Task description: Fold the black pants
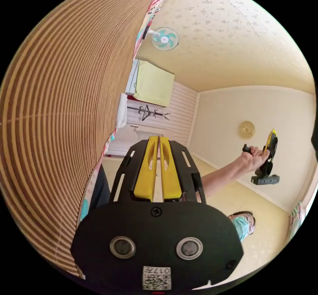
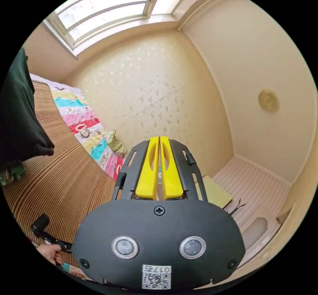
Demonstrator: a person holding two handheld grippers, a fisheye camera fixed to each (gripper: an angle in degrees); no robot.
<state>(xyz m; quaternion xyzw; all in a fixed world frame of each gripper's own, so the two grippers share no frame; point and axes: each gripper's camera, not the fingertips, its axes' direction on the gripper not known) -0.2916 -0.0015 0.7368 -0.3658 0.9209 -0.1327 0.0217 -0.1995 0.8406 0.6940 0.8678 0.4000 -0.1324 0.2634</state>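
Woven bamboo matting point(image 2: 66, 175) is lying over the bed, and everything else is arranging itself around it. On the mat's far end, in the right gripper view, a dark bundle of cloth point(image 2: 20, 119) is sitting in a loose heap; I am taking it to be the black pants, though its shape is too bunched to be sure. Beside the mat, a patchwork quilt point(image 2: 89, 136) in pink, teal and yellow is running along its edge toward the wall.

Neither tool is touching the heap. The left gripper point(image 1: 159, 139) is pointing up past the mat, its yellow jaws pressed together on nothing, with a wall fan point(image 1: 165, 38) and a coat rack point(image 1: 147, 112) beyond it. The right gripper point(image 2: 159, 139) is also aiming away from the mat, toward the patterned wall, its jaws likewise closed and empty. In the left gripper view, a person's hand point(image 1: 253, 155) is holding that right tool raised, well apart from the mat.

Judging by this, folding is not under way: the pants are looking unspread and unfolded, so laying them flat and every fold are remaining to do.
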